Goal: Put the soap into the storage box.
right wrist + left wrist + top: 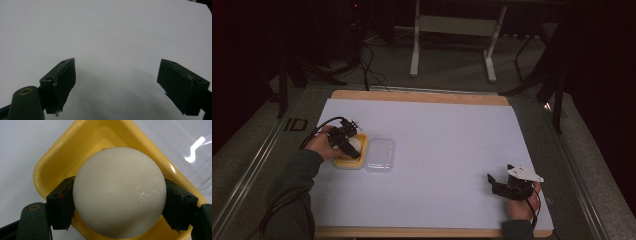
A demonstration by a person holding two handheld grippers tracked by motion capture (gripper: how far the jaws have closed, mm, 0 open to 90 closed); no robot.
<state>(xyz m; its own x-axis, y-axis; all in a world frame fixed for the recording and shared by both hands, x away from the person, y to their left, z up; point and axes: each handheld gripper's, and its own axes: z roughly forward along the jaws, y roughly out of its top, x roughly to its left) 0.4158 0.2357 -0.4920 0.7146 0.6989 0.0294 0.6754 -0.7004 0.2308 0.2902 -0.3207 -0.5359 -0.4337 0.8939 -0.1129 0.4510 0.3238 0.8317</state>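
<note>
Nearest the person, the right gripper [495, 183] rests on the white sheet [437, 150], jaws wide apart and empty. Farther left, the left gripper [119, 202] clamps a white ball [119, 195] over the yellow tray [50, 162]; a clear lid [379, 155] lies just beside it.

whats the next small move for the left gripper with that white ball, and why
Probably lower it slightly and open. The left gripper is shut on the white ball, which hangs right over the yellow tray; whether it touches the floor is unclear. The clear lid lies beside the tray, so nothing blocks it. The right gripper rests open and apart on the white sheet.
</note>
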